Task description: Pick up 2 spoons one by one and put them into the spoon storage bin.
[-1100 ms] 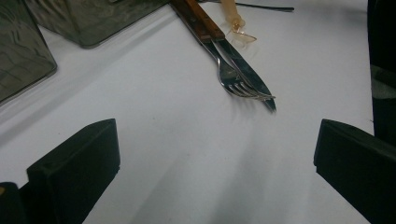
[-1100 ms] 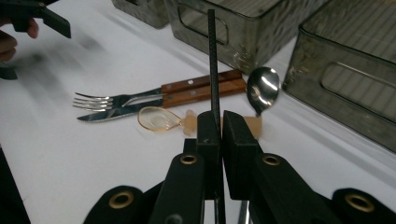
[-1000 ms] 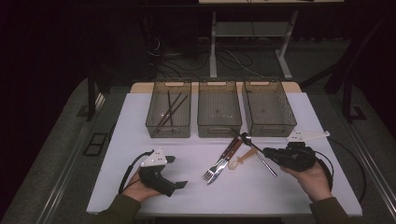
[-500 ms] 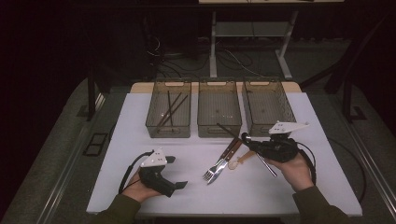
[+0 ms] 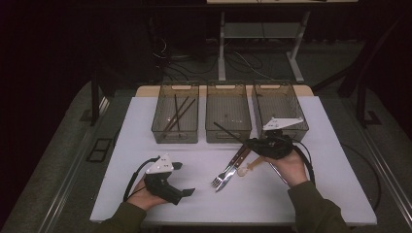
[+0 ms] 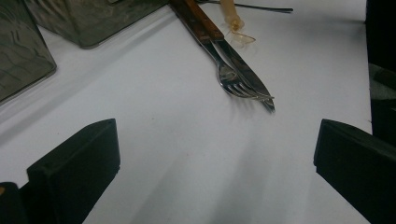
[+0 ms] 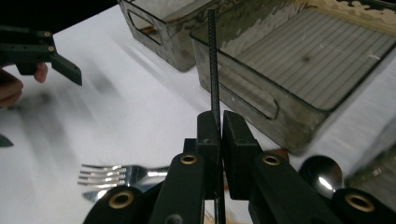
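Between the pads of our right claw (image 7: 219, 140) a thin black chopstick (image 7: 213, 60) is clamped tight, its free end running up and away from the jaws toward the near wall of the middle bin (image 7: 261, 100). In the high view the right claw (image 5: 252, 143) hangs above the desk (image 5: 311, 194) with the chopstick (image 5: 228, 132) slanting out to its left, just in front of the middle bin (image 5: 228, 133). Below and slightly left of this claw lie a fork (image 5: 224, 175), a wooden-handled knife (image 5: 239, 158) and a pale plastic spoon (image 5: 250, 166); a metal spoon (image 7: 322, 171) shows close under the claw in the right gripper view. Farther left, the left bin (image 5: 176, 136) holds more dark chopsticks (image 5: 177, 115). Our left claw (image 5: 182, 179) rests low near the desk's front edge, its jaws spread wide with nothing between them, and the fork (image 6: 231, 77) and knife (image 6: 243, 65) lie ahead of it.
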Demonstrator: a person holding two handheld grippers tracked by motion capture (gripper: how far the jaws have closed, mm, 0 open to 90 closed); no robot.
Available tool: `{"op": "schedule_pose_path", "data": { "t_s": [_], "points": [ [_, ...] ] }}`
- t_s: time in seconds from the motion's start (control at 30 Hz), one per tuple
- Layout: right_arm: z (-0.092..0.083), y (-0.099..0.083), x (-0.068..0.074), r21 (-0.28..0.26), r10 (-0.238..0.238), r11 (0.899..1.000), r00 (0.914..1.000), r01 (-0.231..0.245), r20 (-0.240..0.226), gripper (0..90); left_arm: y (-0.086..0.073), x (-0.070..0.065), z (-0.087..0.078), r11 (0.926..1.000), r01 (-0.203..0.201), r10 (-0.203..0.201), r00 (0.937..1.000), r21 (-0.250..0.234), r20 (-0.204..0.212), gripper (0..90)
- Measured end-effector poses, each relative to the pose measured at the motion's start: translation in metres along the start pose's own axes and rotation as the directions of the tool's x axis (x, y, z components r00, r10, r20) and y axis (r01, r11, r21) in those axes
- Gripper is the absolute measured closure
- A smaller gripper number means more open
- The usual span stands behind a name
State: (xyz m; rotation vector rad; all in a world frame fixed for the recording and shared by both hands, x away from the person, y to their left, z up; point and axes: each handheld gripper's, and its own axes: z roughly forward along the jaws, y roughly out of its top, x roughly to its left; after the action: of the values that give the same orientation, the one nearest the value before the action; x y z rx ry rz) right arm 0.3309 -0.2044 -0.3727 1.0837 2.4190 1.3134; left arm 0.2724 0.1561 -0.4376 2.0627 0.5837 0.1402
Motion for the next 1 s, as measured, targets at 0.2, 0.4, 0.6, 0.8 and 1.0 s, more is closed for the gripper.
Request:
{"op": "schedule_pose_path", "data": {
  "t_s": [0.2, 0.4, 0.6, 0.8, 1.0],
  "points": [
    [0.012, 0.013, 0.004, -0.006, -0.004, 1.0, 1.0, 0.004, -0.004, 85.5, 0.0, 0.0, 0.0, 1.0, -0.004, 0.004, 1.0, 0.0, -0.002, 0.0],
    [0.024, 0.028, 0.005, -0.003, 0.0, 1.0, 1.0, 0.0, 0.007, 85.5, 0.0, 0.0, 0.0, 1.0, -0.004, 0.004, 1.0, 0.001, -0.002, 0.0],
    [0.037, 0.041, 0.005, 0.0, 0.008, 1.0, 0.9998, -0.008, 0.021, 85.5, 0.0, 0.0, 0.0, 1.0, -0.001, 0.001, 1.0, 0.004, -0.002, 0.0],
    [0.053, 0.058, 0.007, 0.007, 0.013, 1.0, 0.9995, -0.014, 0.028, 85.5, 0.0, 0.0, 0.0, 1.0, 0.002, -0.002, 1.0, 0.005, -0.003, 0.0],
    [0.072, 0.079, 0.011, 0.018, 0.023, 1.0, 0.9992, -0.024, 0.033, 85.5, 0.001, -0.001, 0.001, 1.0, 0.001, -0.001, 1.0, 0.002, 0.003, 0.0]
  ]
}}
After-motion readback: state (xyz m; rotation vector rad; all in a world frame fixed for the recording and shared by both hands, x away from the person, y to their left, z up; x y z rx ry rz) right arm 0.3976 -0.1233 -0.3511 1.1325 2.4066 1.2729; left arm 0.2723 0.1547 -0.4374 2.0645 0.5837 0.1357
